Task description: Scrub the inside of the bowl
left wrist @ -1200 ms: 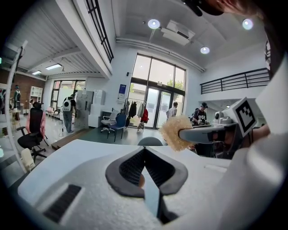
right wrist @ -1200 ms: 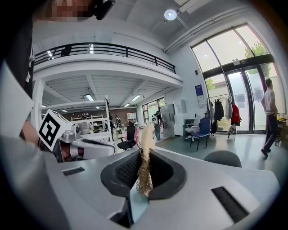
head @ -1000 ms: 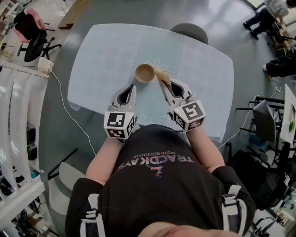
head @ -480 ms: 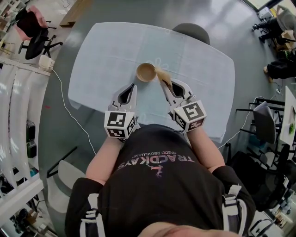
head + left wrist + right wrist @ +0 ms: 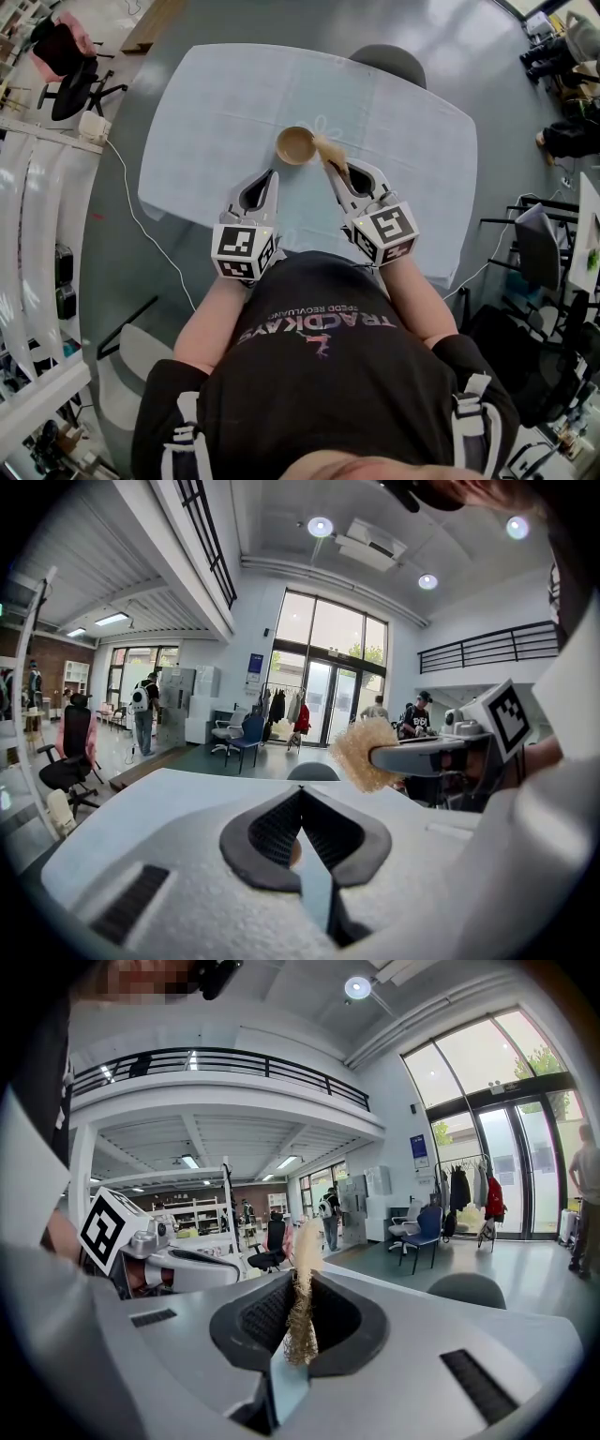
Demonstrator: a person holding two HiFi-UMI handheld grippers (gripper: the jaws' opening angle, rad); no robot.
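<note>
The left gripper (image 5: 269, 175) is clenched empty, the right gripper (image 5: 331, 167) pinches a soft fibrous scrubber (image 5: 324, 146) just beside the small bowl (image 5: 294, 146) on the table (image 5: 206, 103), which looks light, likely to skid unless steadied by its rim.

Left gripper (image 5: 271, 175) jaws together, right gripper (image 5: 331, 169) tight on a scrubber (image 5: 324, 145)

The only print that can be read is on the person's black T-shirt (image 5: 314, 375) — large pale letters, upside down in the head view, that seem to spell "TRACKDAYS", with a smaller line beside them too fine to read. The blue wall sign (image 5: 256, 666) by the glass doors (image 5: 328, 700) is illegible — too small.
</note>
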